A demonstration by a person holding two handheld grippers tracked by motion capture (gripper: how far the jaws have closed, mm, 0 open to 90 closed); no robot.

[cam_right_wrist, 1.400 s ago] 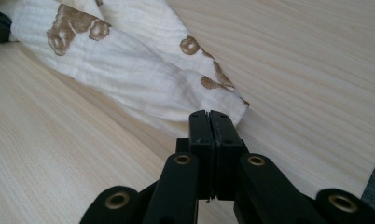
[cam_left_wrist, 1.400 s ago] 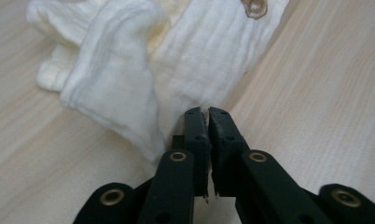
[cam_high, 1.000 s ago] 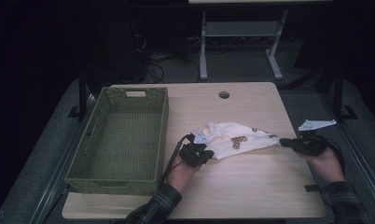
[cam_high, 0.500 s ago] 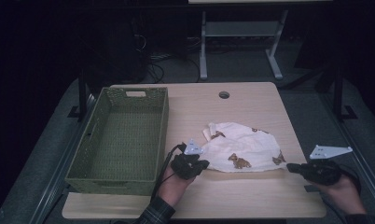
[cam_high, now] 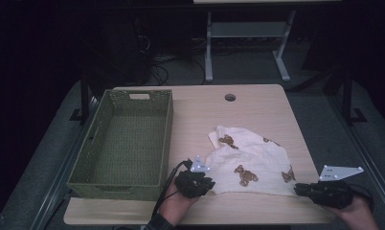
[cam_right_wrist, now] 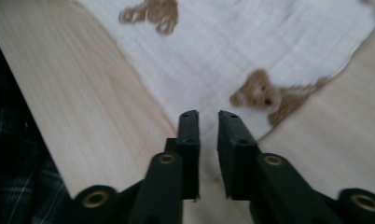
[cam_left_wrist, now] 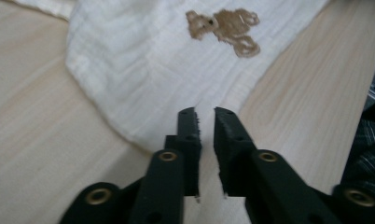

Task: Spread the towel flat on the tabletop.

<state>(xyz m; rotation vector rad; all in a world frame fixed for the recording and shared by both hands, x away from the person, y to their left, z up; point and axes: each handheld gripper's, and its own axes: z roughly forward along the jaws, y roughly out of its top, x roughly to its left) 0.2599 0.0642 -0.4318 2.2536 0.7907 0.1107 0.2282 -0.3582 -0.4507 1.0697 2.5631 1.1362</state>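
A white cloth [cam_high: 250, 165] printed with brown teddy bears lies spread flat on the wooden table [cam_high: 257, 105], right of centre. My left gripper [cam_high: 200, 183] sits at the cloth's near left corner. Its jaws stand a narrow gap apart, and the cloth [cam_left_wrist: 143, 70] runs flat under the tips of the left gripper [cam_left_wrist: 205, 112]. My right gripper [cam_high: 303, 189] is at the near right corner, its jaws also slightly apart. In the right gripper view, a bear-printed corner of the cloth [cam_right_wrist: 251, 51] lies just ahead of the right gripper [cam_right_wrist: 208, 114]. Nothing looks pinched in either one.
An empty green woven basket [cam_high: 99, 139] stands on the table's left side, close to my left hand. A round cable hole [cam_high: 230, 97] marks the far edge. The near table edge [cam_high: 133, 215] runs just behind both hands, with dark floor beyond.
Both grippers drew back toward the near edge, the right one also outward. The cloth went from bunched to spread flat and came nearer.
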